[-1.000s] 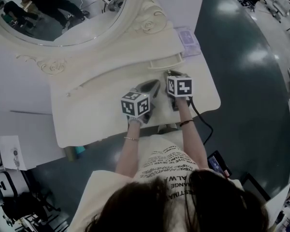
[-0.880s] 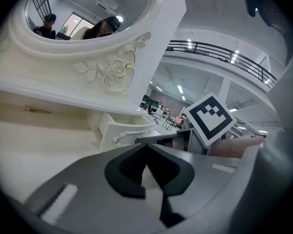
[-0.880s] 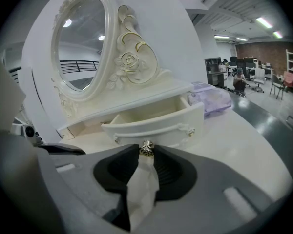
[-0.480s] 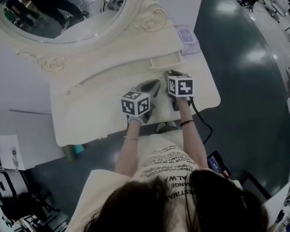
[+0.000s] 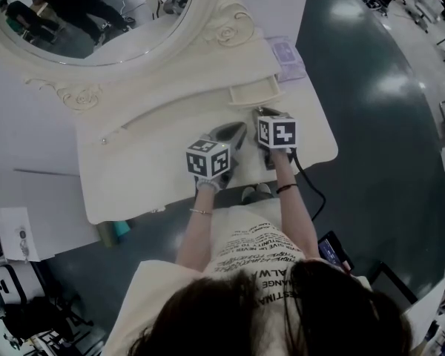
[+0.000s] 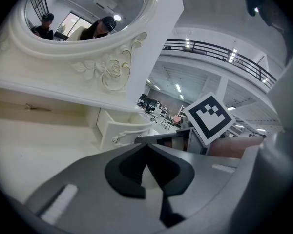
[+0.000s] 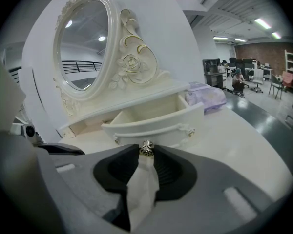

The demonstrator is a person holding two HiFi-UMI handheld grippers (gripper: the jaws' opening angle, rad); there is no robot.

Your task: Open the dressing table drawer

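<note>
Comparing the head views across the last second, no shift is found in the right gripper point(image 5: 260, 113) or the left gripper point(image 5: 239, 129). The drawer point(image 5: 254, 93) is seen pulled out of the dressing table point(image 5: 133, 176) by the same amount throughout; only the camera has drifted slightly. From this it is judged that the pull is paused or finished: the drawer is already partly open, the part of its interior that shows is bare, and further travel would be gained only by a renewed draw toward the person. In the right gripper view the jaws are set a little apart and closed on a small metal knob point(image 7: 146, 149). The knob is pinched between their tips just in front of the drawer's curved front and is judged to be the drawer's pull. A white strip is seen in the gap below the knob; whether it is tissue or the table top behind cannot be determined. In the left gripper view the jaws are brought together at the tips with nothing between them. That gripper is held over the table top, just beside the right one and clear of the drawer. The drawer is located under the shelf below the oval mirror point(image 5: 96, 21), on the right part of the table, with a pale purple pack point(image 5: 287, 58) lying near its far right corner.
</note>
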